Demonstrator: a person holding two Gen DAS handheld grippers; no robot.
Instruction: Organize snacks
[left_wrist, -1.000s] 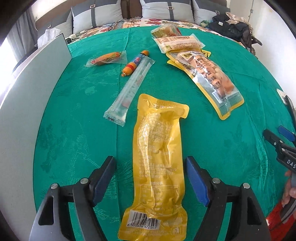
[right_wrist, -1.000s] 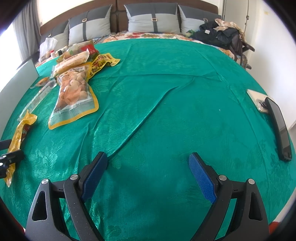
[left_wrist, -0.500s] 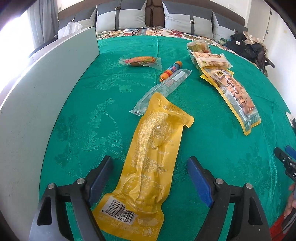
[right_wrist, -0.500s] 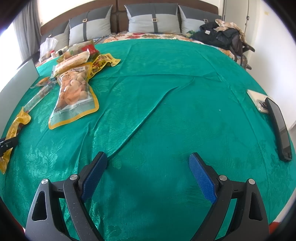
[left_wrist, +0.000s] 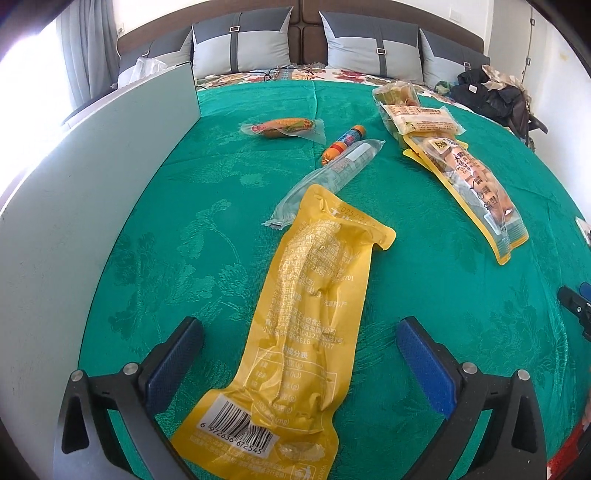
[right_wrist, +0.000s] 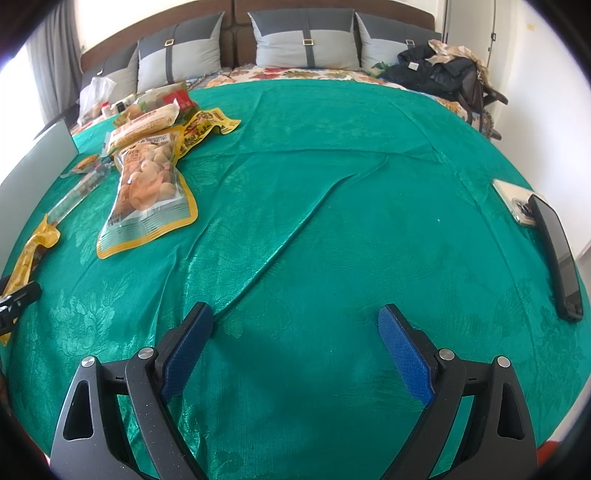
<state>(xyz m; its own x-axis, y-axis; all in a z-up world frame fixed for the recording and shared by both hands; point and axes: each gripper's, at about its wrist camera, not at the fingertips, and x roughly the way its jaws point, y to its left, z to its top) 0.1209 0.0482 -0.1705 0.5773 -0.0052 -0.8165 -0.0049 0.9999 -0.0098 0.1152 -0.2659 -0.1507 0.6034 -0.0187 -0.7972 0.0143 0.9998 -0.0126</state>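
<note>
A long yellow snack pouch (left_wrist: 306, 314) lies flat on the green bedspread (left_wrist: 424, 280), between the open fingers of my left gripper (left_wrist: 299, 332), untouched. Beyond it lie a clear tube packet (left_wrist: 328, 177), an orange sausage stick (left_wrist: 343, 144), a wrapped corn sausage (left_wrist: 284, 127) and a pile of snack bags (left_wrist: 469, 181). My right gripper (right_wrist: 295, 325) is open and empty over bare bedspread; the snack bag of round biscuits (right_wrist: 147, 184) and the yellow pouch (right_wrist: 29, 251) lie to its left.
A pale flat board (left_wrist: 92, 192) stands along the left edge. A phone (right_wrist: 517, 199) and a black flat device (right_wrist: 557, 254) lie at the right edge. Pillows (right_wrist: 306, 40) and a heap of dark clothes (right_wrist: 439, 70) are at the back.
My left gripper has turned left and backed off slightly, so the yellow pouch now slants between its fingers and the board fills more of the left. The right gripper has hardly moved.
</note>
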